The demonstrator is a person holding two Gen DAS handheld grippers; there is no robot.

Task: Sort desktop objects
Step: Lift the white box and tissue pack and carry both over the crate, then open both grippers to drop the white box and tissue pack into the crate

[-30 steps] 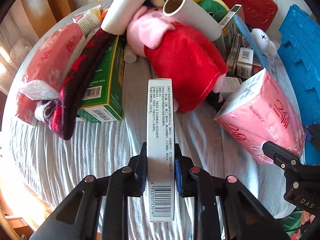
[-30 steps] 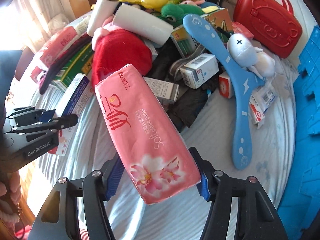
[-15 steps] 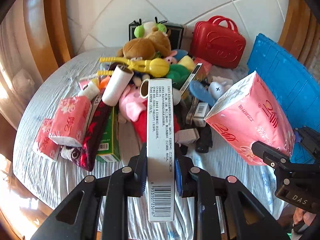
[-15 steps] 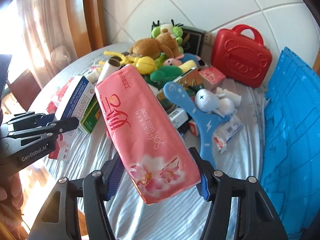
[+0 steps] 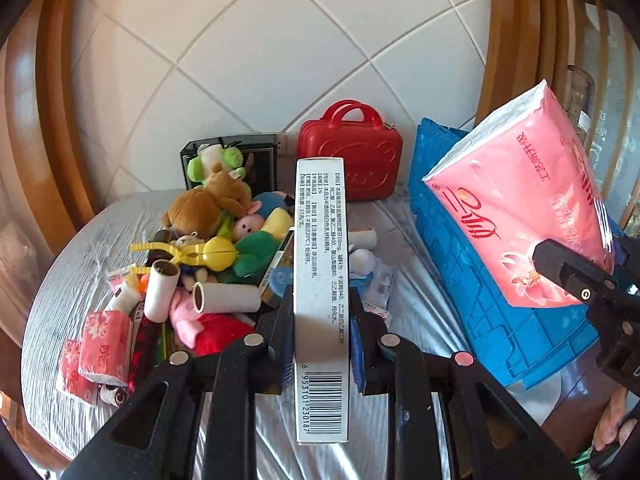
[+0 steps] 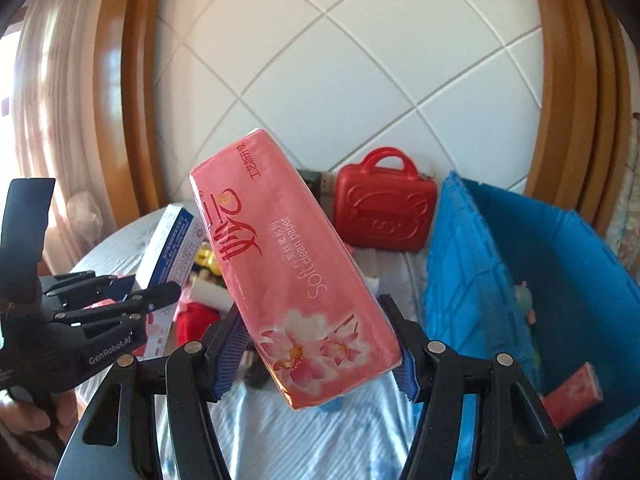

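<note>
My left gripper [image 5: 320, 336] is shut on a long white carton [image 5: 320, 264] with a barcode, held edge-up well above the table. My right gripper [image 6: 316, 348] is shut on a pink tissue pack [image 6: 288, 280] with a flower print, raised and tilted to the left. That tissue pack [image 5: 516, 208] also shows at the right of the left wrist view, above the blue crate [image 5: 480, 280]. The carton [image 6: 172, 248] and the left gripper [image 6: 156, 300] appear at the left of the right wrist view.
The blue crate [image 6: 472, 280] stands open at the right with a red pack [image 6: 576, 392] inside. A red toy suitcase [image 5: 352, 152] stands against the tiled wall. Plush toys [image 5: 208, 208], paper rolls [image 5: 228, 296] and small tissue packs [image 5: 104, 344] lie piled on the grey cloth [image 5: 80, 256].
Both grippers have risen and tilted upward with their loads, so the pile has dropped lower in both views. The tiled wall and the crate's inside have come into sight.
</note>
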